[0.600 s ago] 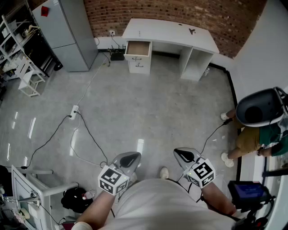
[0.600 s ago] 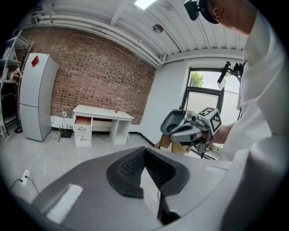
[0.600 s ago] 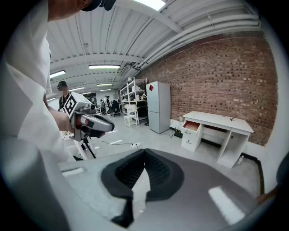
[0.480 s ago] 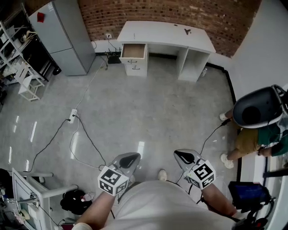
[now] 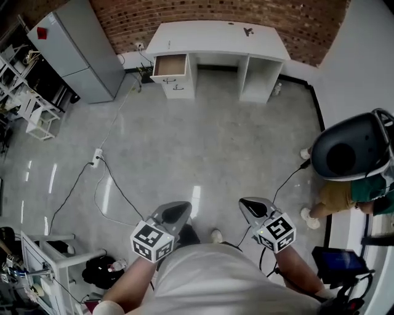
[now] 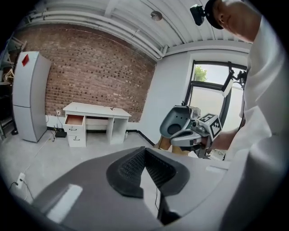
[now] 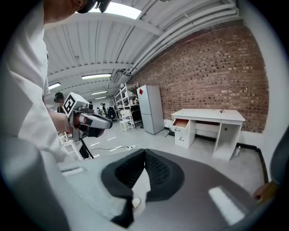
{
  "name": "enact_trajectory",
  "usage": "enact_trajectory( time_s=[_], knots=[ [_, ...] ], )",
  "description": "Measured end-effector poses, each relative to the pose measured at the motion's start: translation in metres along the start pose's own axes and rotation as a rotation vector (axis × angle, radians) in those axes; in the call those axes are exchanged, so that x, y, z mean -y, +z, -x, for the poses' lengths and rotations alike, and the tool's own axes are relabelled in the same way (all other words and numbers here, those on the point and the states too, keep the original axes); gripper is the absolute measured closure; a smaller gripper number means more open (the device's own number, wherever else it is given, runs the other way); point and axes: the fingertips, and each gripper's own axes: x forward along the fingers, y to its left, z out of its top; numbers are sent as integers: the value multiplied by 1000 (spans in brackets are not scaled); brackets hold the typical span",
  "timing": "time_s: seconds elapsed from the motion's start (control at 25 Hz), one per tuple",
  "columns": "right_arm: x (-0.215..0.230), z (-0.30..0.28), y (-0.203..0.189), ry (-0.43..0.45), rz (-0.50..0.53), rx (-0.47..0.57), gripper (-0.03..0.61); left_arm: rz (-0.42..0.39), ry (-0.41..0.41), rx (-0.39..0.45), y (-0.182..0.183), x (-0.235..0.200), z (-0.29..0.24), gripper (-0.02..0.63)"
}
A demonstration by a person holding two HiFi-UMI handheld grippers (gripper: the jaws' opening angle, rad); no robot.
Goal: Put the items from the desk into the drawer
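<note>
On the white desk [image 5: 212,35], right of its open top drawer [image 5: 170,64] (brown inside), lies a small dark item [image 5: 248,30]. The desk backs onto a red brick wall [image 5: 184,8] and stands on a grey concrete floor [image 5: 209,135]. Left gripper [image 5: 174,212] and right gripper [image 5: 252,209], well apart from the desk, are both pressed together and empty.

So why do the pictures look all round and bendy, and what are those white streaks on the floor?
Both gripper views: a wide lens darkens the corners and bows the brick wall. Head view: the streaks are light glaring off the shiny floor.
</note>
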Motion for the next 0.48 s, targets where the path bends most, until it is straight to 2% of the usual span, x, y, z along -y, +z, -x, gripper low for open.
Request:
enact_trajectory(
  time_s=[0.2, 0.36, 0.48],
  knots=[
    [47, -39, 10, -12, -7, 18, 564, -47, 3, -22, 13, -36, -45, 606],
    [88, -82, 27, -48, -2, -3, 535, -46, 9, -19, 23, -94, -89, 604],
    [122, -120, 58, -76, -17, -6, 525, -57, 2, -19, 51, -144, -124, 590]
  ],
)
